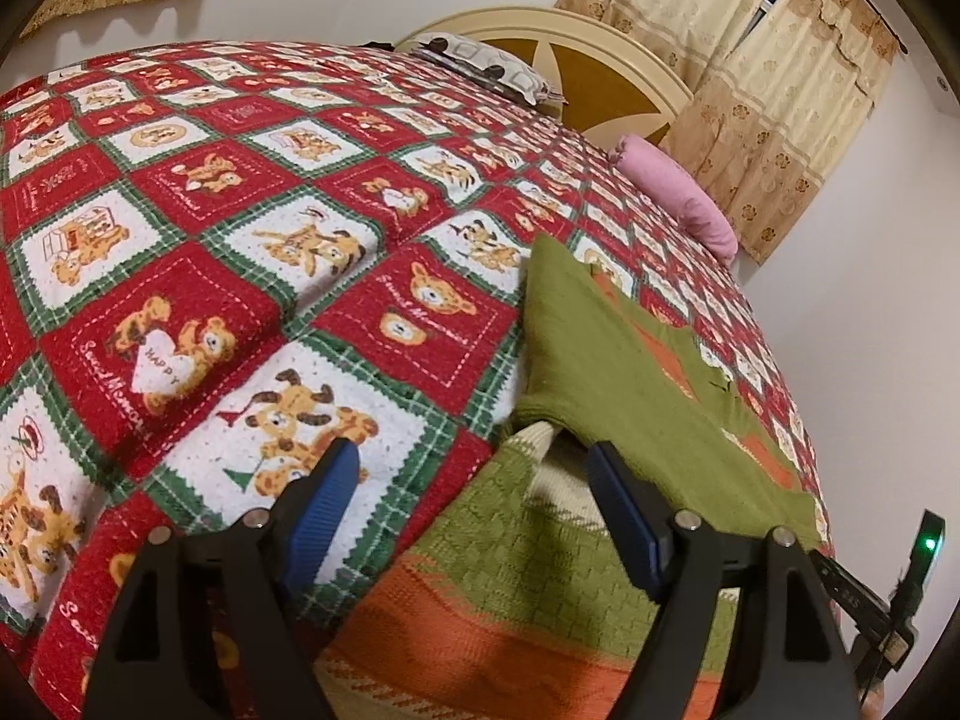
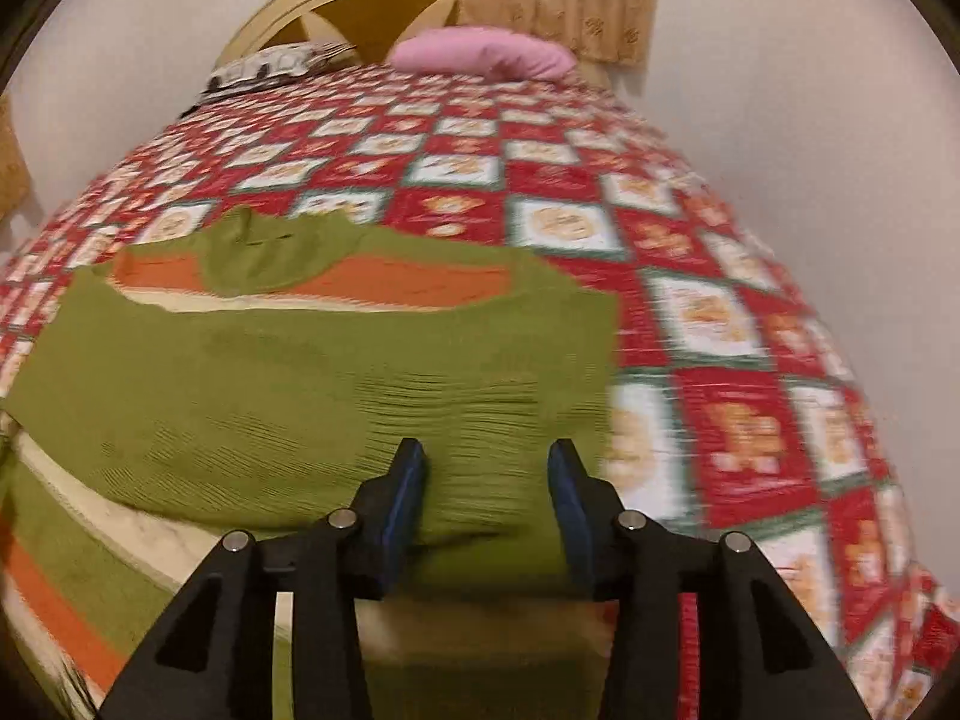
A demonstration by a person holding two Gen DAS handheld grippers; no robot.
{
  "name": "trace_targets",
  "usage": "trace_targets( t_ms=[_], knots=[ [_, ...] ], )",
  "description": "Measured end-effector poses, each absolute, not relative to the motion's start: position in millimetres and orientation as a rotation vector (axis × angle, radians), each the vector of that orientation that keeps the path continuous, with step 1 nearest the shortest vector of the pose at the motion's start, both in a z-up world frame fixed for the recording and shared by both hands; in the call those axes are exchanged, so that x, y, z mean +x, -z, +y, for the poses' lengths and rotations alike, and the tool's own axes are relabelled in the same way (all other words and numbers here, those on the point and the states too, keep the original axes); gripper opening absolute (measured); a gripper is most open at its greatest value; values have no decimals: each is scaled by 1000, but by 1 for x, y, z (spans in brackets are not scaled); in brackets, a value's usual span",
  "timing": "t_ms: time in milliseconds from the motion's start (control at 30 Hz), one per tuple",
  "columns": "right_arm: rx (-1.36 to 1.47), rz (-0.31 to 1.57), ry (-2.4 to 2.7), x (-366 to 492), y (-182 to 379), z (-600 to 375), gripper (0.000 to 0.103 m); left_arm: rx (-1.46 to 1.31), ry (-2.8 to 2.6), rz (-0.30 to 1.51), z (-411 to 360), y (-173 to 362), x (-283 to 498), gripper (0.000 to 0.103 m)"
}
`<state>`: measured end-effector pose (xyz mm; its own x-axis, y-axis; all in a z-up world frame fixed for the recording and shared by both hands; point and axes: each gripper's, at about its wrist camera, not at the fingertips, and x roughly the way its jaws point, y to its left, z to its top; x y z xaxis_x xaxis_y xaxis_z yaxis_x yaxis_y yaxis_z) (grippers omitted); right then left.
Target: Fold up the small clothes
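The bed (image 1: 210, 252) fills both views, covered by a red, white and green checked quilt (image 2: 750, 312) printed with bears and dogs. At the head of the bed stands a cream headboard (image 1: 606, 84) with a brown star shape, and cream patterned curtains (image 1: 750, 90) hang on the wall beside it. Against the headboard lie a pink pillow (image 2: 480, 54) and a patterned grey and white pillow (image 2: 270, 66).

Well away from the headboard, at the near end of the bed, lies the green knitted sweater (image 2: 300, 372), spread on the quilt with orange and cream stripes showing along its far and near parts. A plain green part is folded across the striped body; its neck opening points towards the headboard.

The left claw (image 1: 474, 456) hangs over the near edge of the sweater, far from the headboard. Its blue-padded fingers (image 1: 327, 492) stand wide apart: one over the quilt, the other at the hem of the folded green layer. Nothing is gripped between them.

The right claw (image 2: 486, 456) hovers over the green fold, also at the end away from the headboard. Its jaws are parted, with sweater fabric seen between the pads but not pinched. This view is blurred.
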<state>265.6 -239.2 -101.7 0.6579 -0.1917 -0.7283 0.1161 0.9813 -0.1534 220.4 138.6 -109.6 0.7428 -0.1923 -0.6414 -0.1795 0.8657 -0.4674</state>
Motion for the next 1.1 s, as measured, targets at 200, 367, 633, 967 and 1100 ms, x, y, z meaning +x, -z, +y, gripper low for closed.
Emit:
trace_targets(
  t_ms=[200,367,633,967,1100],
  knots=[
    [50,777,269,233,82,-286,45,-528,5,745,139,110,221,82],
    [64,762,112,246,73,-253,41,-526,3,746,138,110,220,82],
    [-13,856,66,270,116,-211,41,-508,-15,754,135,109,221,82],
    [6,830,59,266,118,-215,41,-324,-225,886,136,105,272,98],
    [10,829,57,267,119,-216,41,-306,-192,905,151,112,266,99]
  ],
)
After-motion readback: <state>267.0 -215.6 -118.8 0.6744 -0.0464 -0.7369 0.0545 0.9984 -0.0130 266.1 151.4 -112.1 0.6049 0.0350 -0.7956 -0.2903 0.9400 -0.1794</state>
